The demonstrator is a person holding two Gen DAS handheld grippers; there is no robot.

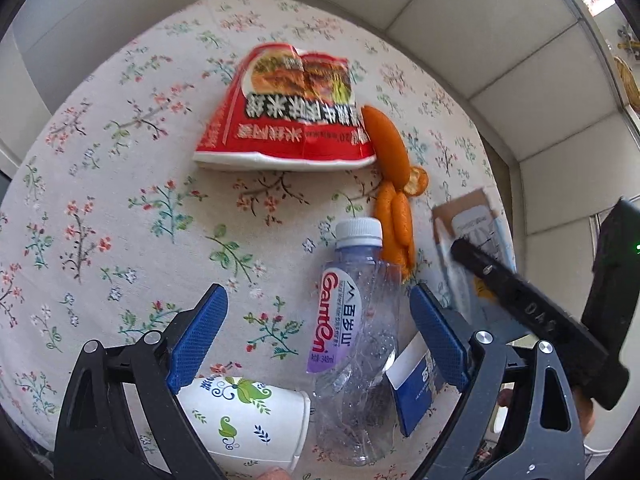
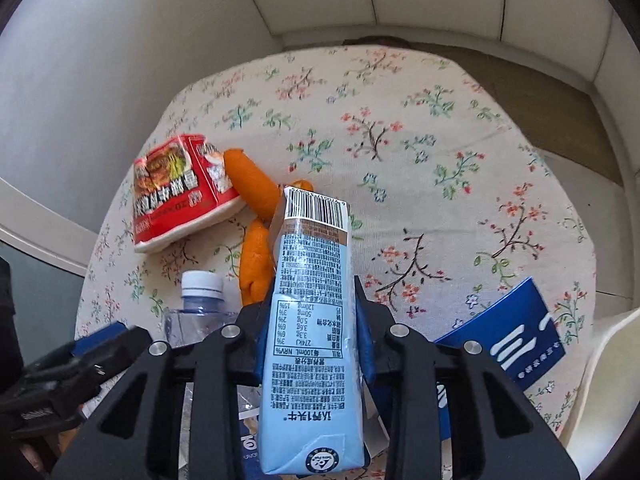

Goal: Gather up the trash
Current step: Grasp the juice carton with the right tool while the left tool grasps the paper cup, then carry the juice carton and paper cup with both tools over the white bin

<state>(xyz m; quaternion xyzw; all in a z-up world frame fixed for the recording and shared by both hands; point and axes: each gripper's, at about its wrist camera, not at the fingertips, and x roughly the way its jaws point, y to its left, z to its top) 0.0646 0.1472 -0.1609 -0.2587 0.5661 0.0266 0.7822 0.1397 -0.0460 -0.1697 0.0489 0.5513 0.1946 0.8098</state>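
Right gripper [image 2: 316,320] clamped on a pale-blue milk carton [image 2: 310,344], blue pads pressed on its flat sides. Left gripper [image 1: 318,332] wide apart, straddling a crumpled clear plastic water bottle [image 1: 356,344] on the floral tablecloth [image 1: 120,200], not touching. Nearby: red noodle wrapper [image 1: 288,120], orange peel [image 1: 394,200], paper cup [image 1: 248,416].

Floral-clothed table [image 1: 120,200]; pale panelled wall [image 1: 460,40]; perhaps daylight.

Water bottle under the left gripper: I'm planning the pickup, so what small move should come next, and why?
Probably close the left gripper: its blue pads stand open on either side of the lying water bottle, not yet touching it, while the right gripper already clamps the milk carton.
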